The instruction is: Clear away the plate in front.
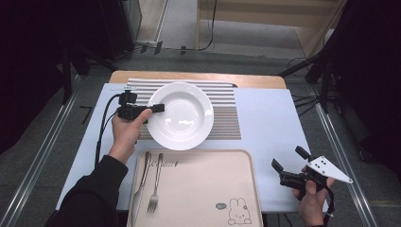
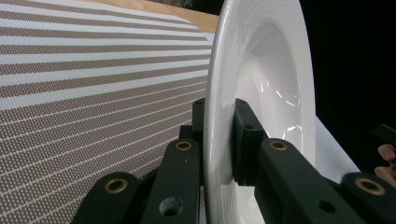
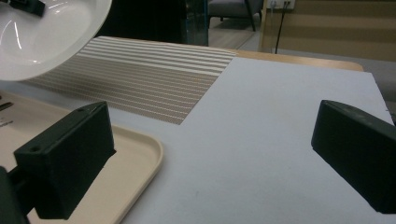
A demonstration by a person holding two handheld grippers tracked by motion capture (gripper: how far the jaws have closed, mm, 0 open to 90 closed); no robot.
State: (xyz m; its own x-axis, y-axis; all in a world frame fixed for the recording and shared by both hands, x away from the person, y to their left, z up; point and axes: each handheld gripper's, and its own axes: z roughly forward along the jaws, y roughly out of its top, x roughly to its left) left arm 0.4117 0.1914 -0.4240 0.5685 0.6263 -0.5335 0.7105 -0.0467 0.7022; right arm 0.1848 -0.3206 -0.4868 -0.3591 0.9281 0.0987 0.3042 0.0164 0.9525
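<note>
A white deep plate [image 1: 182, 116] hangs a little above the striped placemat [image 1: 222, 101], held by its left rim. My left gripper [image 1: 158, 108] is shut on that rim. In the left gripper view, one pad presses on each face of the plate [image 2: 261, 60], on either side of my left gripper [image 2: 219, 135]. My right gripper [image 1: 289, 159] rests in a hand near the table's front right corner, open, with nothing between its jaws. In the right gripper view my right gripper [image 3: 210, 154] points over bare white tabletop, with the plate [image 3: 42, 37] at the upper left.
A beige tray [image 1: 208, 189] with a rabbit drawing lies at the front middle; a knife [image 1: 140, 187] and a fork [image 1: 155, 187] lie along its left side. The placemat [image 3: 149, 79] lies beyond the tray's corner [image 3: 126, 154]. White cloth covers the table to the right.
</note>
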